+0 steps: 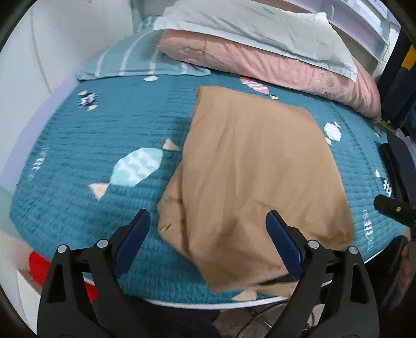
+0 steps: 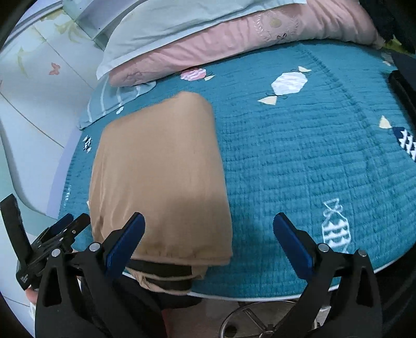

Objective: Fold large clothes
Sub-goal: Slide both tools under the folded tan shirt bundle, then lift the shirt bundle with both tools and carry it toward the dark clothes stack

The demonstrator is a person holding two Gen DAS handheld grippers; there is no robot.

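Observation:
A tan garment [image 1: 247, 156] lies folded into a long rectangle on the teal quilt [image 1: 91, 130]. Its near end, with a dark band [image 2: 161, 270], hangs over the bed's front edge. My left gripper [image 1: 208, 214] hovers open over the garment's near end, and the blue pads [image 1: 135, 234] touch nothing. In the right wrist view the same garment [image 2: 161, 169] sits left of centre. My right gripper [image 2: 209, 217] is open above its near right corner, one finger over the cloth and the other over the quilt [image 2: 299, 156]. The left gripper [image 2: 65, 228] shows at the lower left there.
A pink pillow [image 1: 260, 62] under a white pillow [image 1: 247, 23] lies at the far end, beside a striped pale-blue one [image 1: 124, 62]. A dark object [image 2: 405, 85] rests on the right of the bed. A metal stool base [image 2: 260, 319] stands below the front edge, and something red [image 1: 39, 265] at the lower left.

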